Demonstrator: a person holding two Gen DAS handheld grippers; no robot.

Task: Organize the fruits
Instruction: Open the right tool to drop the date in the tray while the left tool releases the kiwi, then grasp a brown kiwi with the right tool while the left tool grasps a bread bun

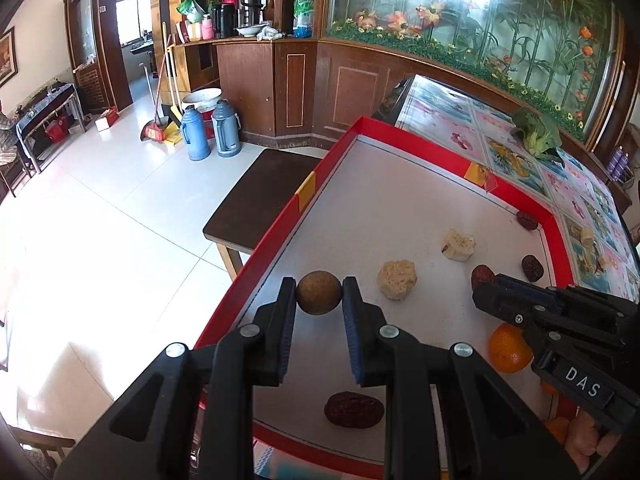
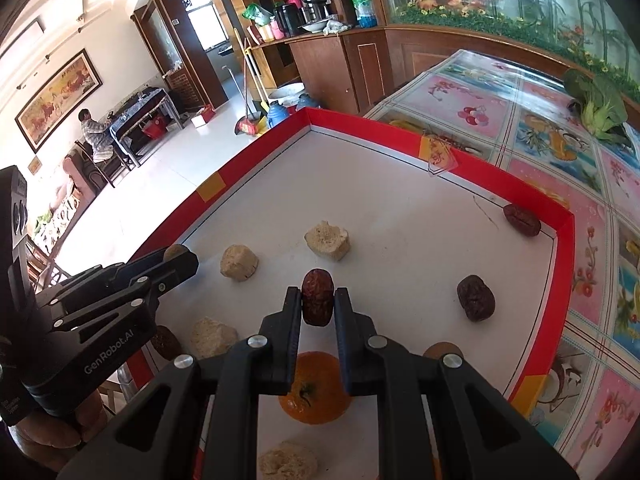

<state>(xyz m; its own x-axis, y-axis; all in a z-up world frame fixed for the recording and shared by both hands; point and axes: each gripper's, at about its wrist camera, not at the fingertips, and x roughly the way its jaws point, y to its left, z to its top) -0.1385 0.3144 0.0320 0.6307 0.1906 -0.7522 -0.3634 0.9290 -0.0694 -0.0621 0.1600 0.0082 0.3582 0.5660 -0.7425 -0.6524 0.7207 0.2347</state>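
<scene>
clearance inside the red-walled tray

upper centre of the right wrist frame: bare white floor, unobstructed. lower half: pale chunks, dates and an orange crowd it. left gripper blocks the left edge.

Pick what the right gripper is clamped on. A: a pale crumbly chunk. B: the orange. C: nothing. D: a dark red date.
D: in the right wrist view the right gripper pinches a dark red date between its pads, while the orange lies on the tray underneath.
</scene>
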